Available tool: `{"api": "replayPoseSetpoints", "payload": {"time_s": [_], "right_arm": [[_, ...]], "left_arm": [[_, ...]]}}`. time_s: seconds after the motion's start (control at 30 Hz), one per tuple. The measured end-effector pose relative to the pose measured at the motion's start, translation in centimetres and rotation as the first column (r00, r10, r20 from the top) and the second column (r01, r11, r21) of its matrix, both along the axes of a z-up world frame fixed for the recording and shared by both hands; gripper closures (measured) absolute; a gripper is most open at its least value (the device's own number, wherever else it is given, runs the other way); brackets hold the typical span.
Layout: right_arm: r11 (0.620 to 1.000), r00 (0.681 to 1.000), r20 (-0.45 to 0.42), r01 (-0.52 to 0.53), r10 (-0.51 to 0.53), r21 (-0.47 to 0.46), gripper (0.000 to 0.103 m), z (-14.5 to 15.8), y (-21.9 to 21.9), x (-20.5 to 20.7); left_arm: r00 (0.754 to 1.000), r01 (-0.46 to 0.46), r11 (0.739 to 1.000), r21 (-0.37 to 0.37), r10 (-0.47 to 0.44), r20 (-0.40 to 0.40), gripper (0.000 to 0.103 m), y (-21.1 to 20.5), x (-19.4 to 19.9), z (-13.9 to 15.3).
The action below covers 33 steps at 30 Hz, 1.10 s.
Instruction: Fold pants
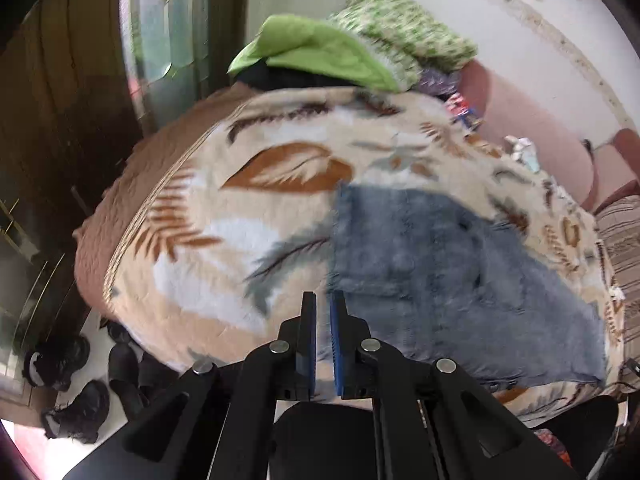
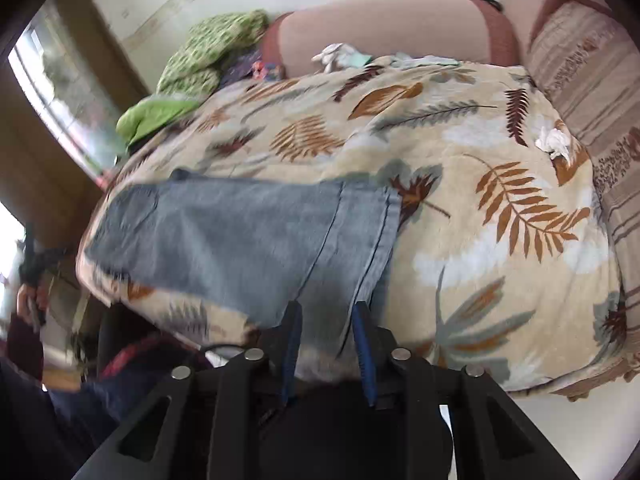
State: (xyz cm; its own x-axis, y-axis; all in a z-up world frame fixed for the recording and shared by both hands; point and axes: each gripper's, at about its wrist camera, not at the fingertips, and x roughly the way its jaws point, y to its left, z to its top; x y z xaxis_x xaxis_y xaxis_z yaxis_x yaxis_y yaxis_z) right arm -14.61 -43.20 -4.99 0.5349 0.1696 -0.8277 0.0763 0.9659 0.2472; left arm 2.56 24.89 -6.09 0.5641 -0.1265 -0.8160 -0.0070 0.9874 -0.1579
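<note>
Our left tongs [image 1: 323,300] stand almost closed, a thin slit between the blue pads, and nothing is caught in it; their tips hang just over the near left corner of the pants [image 1: 452,276]. Our right tongs [image 2: 326,310] stand a little apart, the gap clearly wider than on the left. The grey-blue cloth shows between and beyond the tips, but the pads do not seem to press on it, so we judge these tongs empty as well.

The pants lie flat on the leaf-patterned blanket [image 1: 224,240] that covers the bed. In the left view they fill the stretch from 12 to 3 o'clock of the tongs; in the right view they spread from 12 round to 9 o'clock, with stitched seams near the right-hand edge at about 1 o'clock. They look already doubled into a compact oblong, though blur keeps us from counting layers.

Further out, a green pillow [image 1: 316,56] sits at 12 o'clock at the far end of the bed, and dark shoes [image 1: 76,400] lie on the floor at 8 o'clock.

We read this as the pause between folds, both tongs free above the cloth. The next move, as we judge it, calls for opening each pair wider, dropping onto the two near corners, pinching through every layer and carrying that edge over to the far one
</note>
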Motion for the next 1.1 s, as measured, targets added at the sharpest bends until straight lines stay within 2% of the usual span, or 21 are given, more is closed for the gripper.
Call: {"api": "replayPoseSetpoints", "payload": {"time_s": [0.13,0.2,0.27,0.37,0.43,0.53,0.6,0.67,0.7,0.73,0.8,0.87,0.93,1.0,1.1], "right_arm": [[0.991,0.994,0.006,0.107,-0.107,0.078,0.073,-1.0,-0.6,3.6],[0.974,0.989,-0.029,0.145,-0.142,0.175,0.073,-2.4,-1.0,6.0],[0.961,0.986,-0.073,0.163,-0.150,0.223,0.073,-3.8,-0.4,8.5],[0.960,0.982,-0.149,0.148,-0.114,0.239,0.073,-5.9,2.3,11.7],[0.966,0.984,-0.169,0.104,-0.064,0.235,0.073,-6.9,4.6,13.5],[0.995,0.984,-0.178,0.026,-0.008,0.101,0.072,-8.1,8.0,15.6],[0.999,0.986,-0.165,0.021,-0.013,0.044,0.071,-8.8,8.5,16.6],[0.999,0.989,-0.146,0.027,-0.023,0.026,0.072,-9.1,8.1,17.5],[0.999,0.987,-0.157,0.037,-0.030,0.040,0.072,-9.3,7.7,17.9],[0.997,0.985,-0.167,0.056,-0.045,0.060,0.072,-9.3,7.4,18.1],[0.993,0.981,-0.179,0.085,-0.070,0.078,0.072,-8.9,7.2,18.3],[0.992,0.988,-0.139,0.085,-0.072,0.090,0.070,-7.8,7.8,18.2],[0.992,0.995,-0.093,0.035,-0.023,0.125,0.070,-6.5,9.3,18.3],[0.988,0.996,-0.067,-0.041,0.052,0.150,0.070,-5.6,11.7,18.6],[0.976,0.987,-0.050,-0.143,0.153,0.166,0.070,-5.3,15.4,19.3]], "left_arm": [[0.984,0.168,0.986,-0.022,-0.166,0.062,0.096,-6.0,0.5,1.4],[0.967,0.253,0.965,-0.069,-0.250,0.055,0.096,-9.7,0.9,0.8],[0.949,0.316,0.943,-0.107,-0.314,0.036,0.096,-13.3,1.3,-0.2],[0.914,0.401,0.904,-0.151,-0.406,-0.003,0.096,-18.7,1.1,-2.0],[0.894,0.439,0.883,-0.169,-0.448,-0.017,0.096,-21.5,0.8,-2.9],[0.862,0.490,0.860,-0.143,-0.502,-0.069,0.091,-24.9,0.3,-4.9],[0.849,0.497,0.859,-0.120,-0.510,-0.137,0.089,-25.9,0.1,-6.9],[0.834,0.493,0.863,-0.112,-0.505,-0.221,0.090,-25.9,-0.3,-9.1],[0.833,0.492,0.863,-0.116,-0.505,-0.226,0.090,-25.7,-0.6,-9.8],[0.839,0.497,0.859,-0.120,-0.511,-0.187,0.090,-25.4,-1.1,-9.5],[0.828,0.515,0.849,-0.117,-0.528,-0.190,0.090,-25.0,-1.8,-9.4],[0.822,0.519,0.845,-0.124,-0.534,-0.198,0.090,-24.7,-2.1,-9.1],[0.819,0.518,0.845,-0.131,-0.534,-0.210,0.089,-24.6,-2.2,-8.7],[0.826,0.502,0.853,-0.142,-0.522,-0.214,0.089,-24.3,-1.7,-8.1],[0.844,0.497,0.857,-0.135,-0.513,-0.154,0.089,-24.1,-1.5,-6.5]]}}
